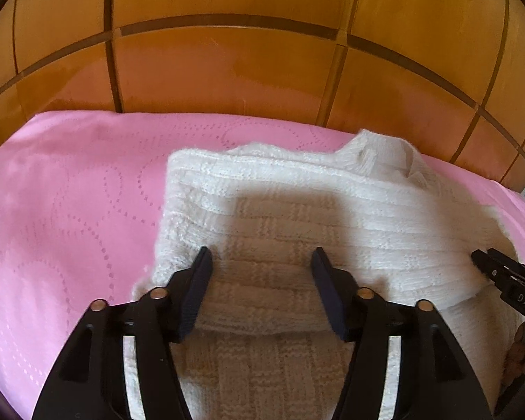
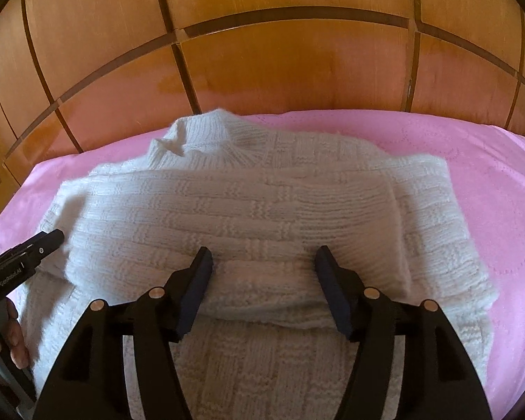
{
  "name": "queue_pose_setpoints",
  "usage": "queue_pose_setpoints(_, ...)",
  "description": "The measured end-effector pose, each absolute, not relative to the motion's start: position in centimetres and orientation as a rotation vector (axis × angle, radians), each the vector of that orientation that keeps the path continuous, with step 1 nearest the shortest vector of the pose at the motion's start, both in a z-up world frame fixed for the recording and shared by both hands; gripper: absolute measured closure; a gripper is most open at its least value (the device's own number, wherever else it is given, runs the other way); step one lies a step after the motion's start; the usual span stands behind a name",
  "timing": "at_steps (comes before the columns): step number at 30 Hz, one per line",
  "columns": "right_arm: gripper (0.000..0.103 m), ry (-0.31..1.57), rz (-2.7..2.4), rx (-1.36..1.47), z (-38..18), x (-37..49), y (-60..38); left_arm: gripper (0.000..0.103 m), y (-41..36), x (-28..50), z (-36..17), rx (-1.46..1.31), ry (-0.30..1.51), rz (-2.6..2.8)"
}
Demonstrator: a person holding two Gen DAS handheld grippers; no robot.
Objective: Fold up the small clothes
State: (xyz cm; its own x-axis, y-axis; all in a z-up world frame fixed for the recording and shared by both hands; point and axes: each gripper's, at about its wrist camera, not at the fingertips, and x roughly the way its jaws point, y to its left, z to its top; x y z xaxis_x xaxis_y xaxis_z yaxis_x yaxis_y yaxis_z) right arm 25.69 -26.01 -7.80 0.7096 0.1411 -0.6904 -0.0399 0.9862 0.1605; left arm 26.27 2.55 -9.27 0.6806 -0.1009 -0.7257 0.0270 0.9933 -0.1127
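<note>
Pink bedspread (image 1: pixel 70 192) carries my white sweater (image 1: pixel 280 210), sleeves folded in, hem doubled toward twelve o'clock; left tool (image 1: pixel 260 259) and right tool (image 2: pixel 262 259) spread, empty; final halving likely left.

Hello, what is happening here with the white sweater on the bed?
A person holds a gripper in each hand over a white knitted sweater lying on a pink bedspread. The sweater is partly folded, with a sleeve laid across the body. The left gripper and the right gripper are both open, holding nothing.
</note>
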Motion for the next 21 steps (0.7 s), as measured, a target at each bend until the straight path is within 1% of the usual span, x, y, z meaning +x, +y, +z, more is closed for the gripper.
queue_pose_setpoints(4,0.038,0.767,0.107,0.143,-8.1,25.7,-26.1,0.043,2.8,26.6,-10.1,-0.117,0.851,-0.068)
queue_pose_setpoints(8,0.036,0.762,0.114,0.146,-8.2,25.7,-26.0,0.042,2.7,25.5,-9.1,-0.114,0.829,-0.05)
queue_pose_setpoints(10,0.035,0.761,0.119,0.148,-8.2,25.7,-26.0,0.036,2.8,24.6,-8.6,-0.125,0.818,-0.051)
queue_pose_setpoints(14,0.03,0.772,0.13,0.144,-7.7,25.6,-25.8,0.031,3.0,22.5,-7.7,-0.153,0.792,-0.041)
queue_pose_setpoints(16,0.03,0.776,0.145,0.181,-6.7,25.1,-26.2,0.031,3.5,21.7,-7.7,-0.168,0.796,-0.035)
queue_pose_setpoints(19,0.032,0.721,0.127,0.32,-4.9,23.7,-28.6,0.031,4.2,20.6,-7.6,-0.182,0.78,-0.023)
queue_pose_setpoints(20,0.034,0.713,0.107,0.352,-4.7,23.4,-29.4,0.031,4.3,20.5,-7.6,-0.181,0.781,-0.021)
queue_pose_setpoints(21,0.038,0.71,0.065,0.376,-4.5,23.1,-30.3,0.031,4.5,20.4,-7.6,-0.182,0.785,-0.022)
